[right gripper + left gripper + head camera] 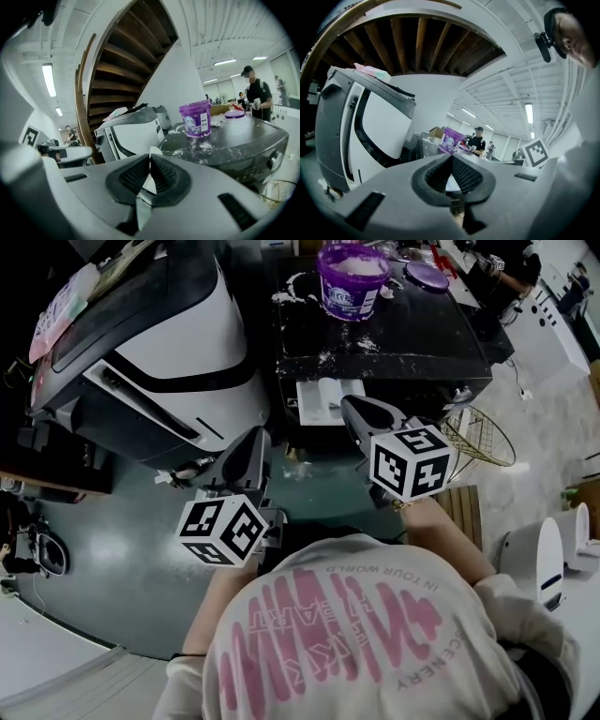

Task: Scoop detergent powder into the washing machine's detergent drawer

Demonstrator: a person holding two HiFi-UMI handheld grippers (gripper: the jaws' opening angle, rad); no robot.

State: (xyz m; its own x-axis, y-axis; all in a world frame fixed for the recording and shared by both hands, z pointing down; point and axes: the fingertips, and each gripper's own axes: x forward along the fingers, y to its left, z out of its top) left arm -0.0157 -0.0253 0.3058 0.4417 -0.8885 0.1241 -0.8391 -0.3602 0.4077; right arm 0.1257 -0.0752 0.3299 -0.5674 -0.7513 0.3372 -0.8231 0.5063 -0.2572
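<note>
We can read words only on the white shirt (375,643), well below the purple tub (353,282) in the head view. Its pink print, upside down to us, spells "IN YOUR WORLD", with what looks like "HEART" and a word ending in "CENERY" farther from the tub. The tub's label (349,302) carries lettering too small to read. Between tub and shirt, two marker cubes (223,529) bear black-and-white code squares.

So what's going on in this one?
A person holds both grippers in front of the black machine. The right gripper is shut on a thin white piece, likely a scoop handle; the left gripper is shut and empty. The purple tub stands open on the powder-strewn top, its lid beside it.
</note>
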